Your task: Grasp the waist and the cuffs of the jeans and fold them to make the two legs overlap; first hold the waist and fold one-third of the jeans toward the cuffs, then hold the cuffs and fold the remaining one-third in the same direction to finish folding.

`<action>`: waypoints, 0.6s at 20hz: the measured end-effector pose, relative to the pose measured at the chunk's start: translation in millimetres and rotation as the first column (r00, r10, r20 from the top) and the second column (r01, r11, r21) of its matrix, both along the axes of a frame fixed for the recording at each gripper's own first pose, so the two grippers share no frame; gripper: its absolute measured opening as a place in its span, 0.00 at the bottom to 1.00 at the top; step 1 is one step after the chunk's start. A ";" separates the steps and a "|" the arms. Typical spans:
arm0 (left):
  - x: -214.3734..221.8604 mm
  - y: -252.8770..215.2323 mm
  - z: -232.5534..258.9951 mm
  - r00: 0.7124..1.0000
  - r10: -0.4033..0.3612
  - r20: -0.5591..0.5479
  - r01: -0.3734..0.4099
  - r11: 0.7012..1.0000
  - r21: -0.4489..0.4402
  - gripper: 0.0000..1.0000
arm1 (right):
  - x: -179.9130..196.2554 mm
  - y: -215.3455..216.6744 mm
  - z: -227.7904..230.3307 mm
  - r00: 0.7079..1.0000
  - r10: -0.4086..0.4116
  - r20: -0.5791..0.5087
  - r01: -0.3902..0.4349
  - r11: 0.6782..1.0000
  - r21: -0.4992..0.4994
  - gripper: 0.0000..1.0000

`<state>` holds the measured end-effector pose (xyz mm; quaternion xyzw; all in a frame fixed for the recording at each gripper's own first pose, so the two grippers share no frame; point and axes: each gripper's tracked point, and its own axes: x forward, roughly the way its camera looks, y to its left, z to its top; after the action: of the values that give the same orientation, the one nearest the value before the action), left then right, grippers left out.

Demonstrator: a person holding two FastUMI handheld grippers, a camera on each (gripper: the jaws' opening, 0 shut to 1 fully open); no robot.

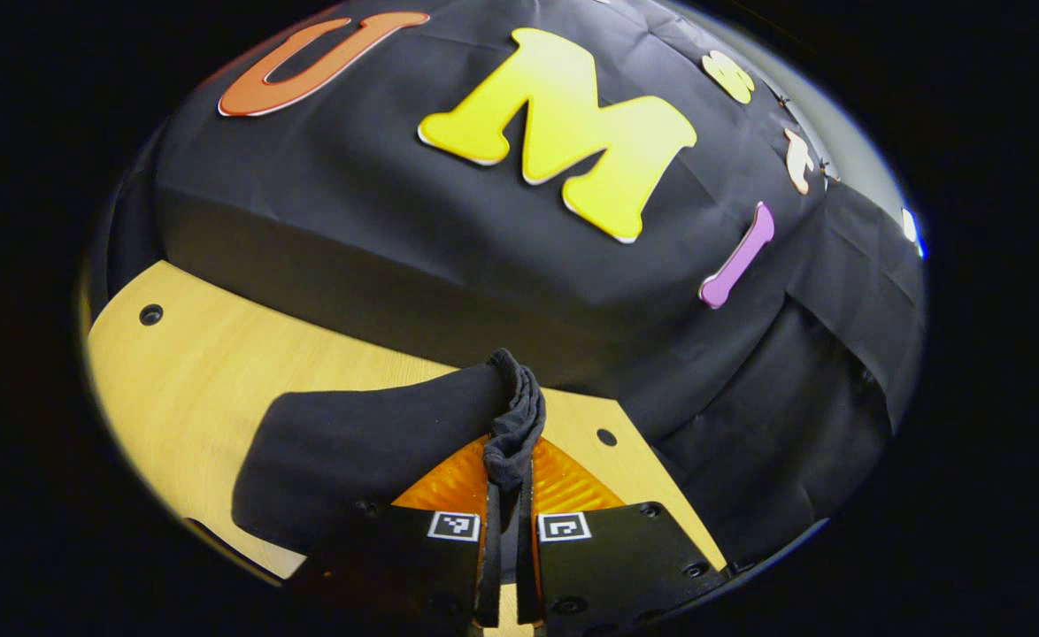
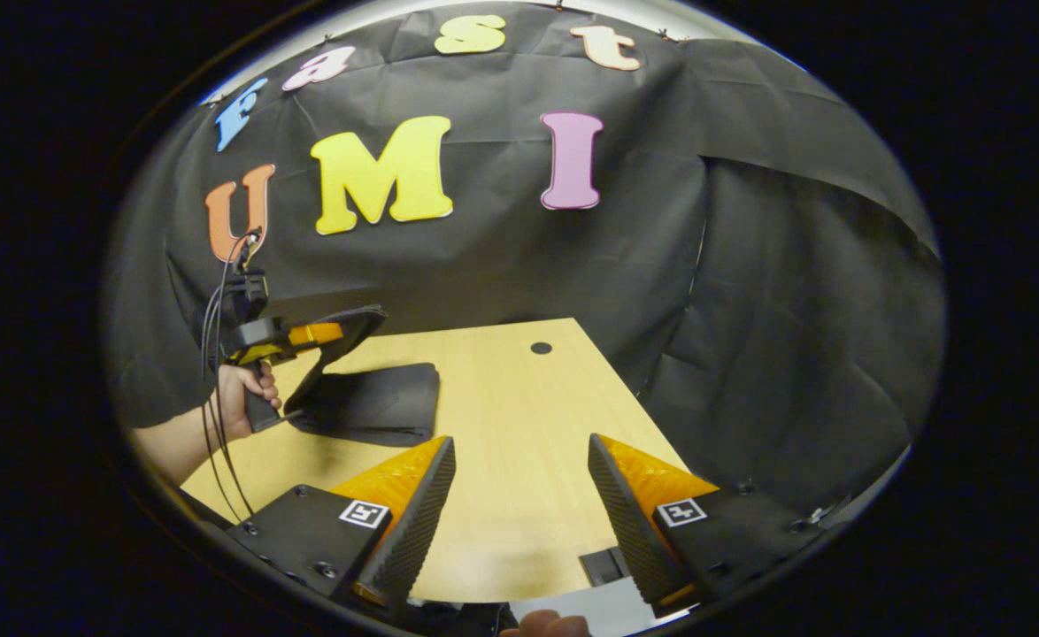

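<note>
Two grippers: left gripper (image 1: 504,478) clamped on a bunched edge of the jeans (image 1: 369,442); right gripper (image 2: 519,495) spread apart, empty.
Jeans: dark bundle on the table (image 2: 519,398), one end lifted.
Risk: one-sided pinch on thick denim may slip, or drag the fold askew.

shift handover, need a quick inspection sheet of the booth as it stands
Surface: wooden table, with round holes.
Job's things: black jeans lie folded on the table, one edge lifted.
Clutter: nothing seen.
Grippers: left gripper shut on a bunched fold of the jeans, held by a hand; right gripper open over bare table.
Cables: black cables hang from the left gripper.
Surroundings: black cloth wall.
</note>
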<state>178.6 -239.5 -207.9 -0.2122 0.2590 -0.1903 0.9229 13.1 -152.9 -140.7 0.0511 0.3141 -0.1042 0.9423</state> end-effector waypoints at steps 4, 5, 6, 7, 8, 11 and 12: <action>0.0 -21.7 -51.1 0.995 0.006 -0.095 -0.006 1.000 0.002 0.12 | -1.7 -5.7 -2.7 0.999 -0.027 -0.022 0.027 1.000 -0.002 0.94; -1.2 -24.5 -60.9 0.992 0.012 -0.124 -0.013 1.000 -0.003 0.13 | -2.2 -6.8 -3.9 0.999 -0.028 -0.033 0.028 1.000 -0.006 0.92; -4.1 -26.8 -69.1 0.988 0.015 -0.153 -0.017 1.000 -0.011 0.15 | -2.2 -8.1 -3.3 0.999 -0.031 -0.040 0.031 0.999 -0.007 0.94; -8.1 -29.6 -75.9 0.984 0.017 -0.175 -0.020 1.000 -0.015 0.16 | -1.8 -8.6 -3.2 0.998 -0.034 -0.043 0.034 0.999 -0.004 0.94; -10.0 -32.5 -81.3 0.981 0.022 -0.190 -0.025 1.000 -0.014 0.06 | -3.1 -9.5 -4.6 0.998 -0.039 -0.047 0.038 0.999 -0.004 0.94; -19.2 -45.0 -103.3 0.967 0.015 -0.256 -0.021 1.000 -0.020 0.27 | -3.1 -10.0 -6.4 0.998 -0.042 -0.055 0.042 0.999 0.004 0.94; -24.9 -49.9 -110.7 0.959 0.011 -0.283 -0.017 1.000 -0.018 0.45 | -2.7 -10.5 -6.9 0.997 -0.042 -0.060 0.043 0.999 0.007 0.94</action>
<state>153.7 -289.5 -318.6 -0.2485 0.3846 -0.1543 0.8755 10.4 -163.4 -147.5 0.0587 0.3414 -0.1242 0.9298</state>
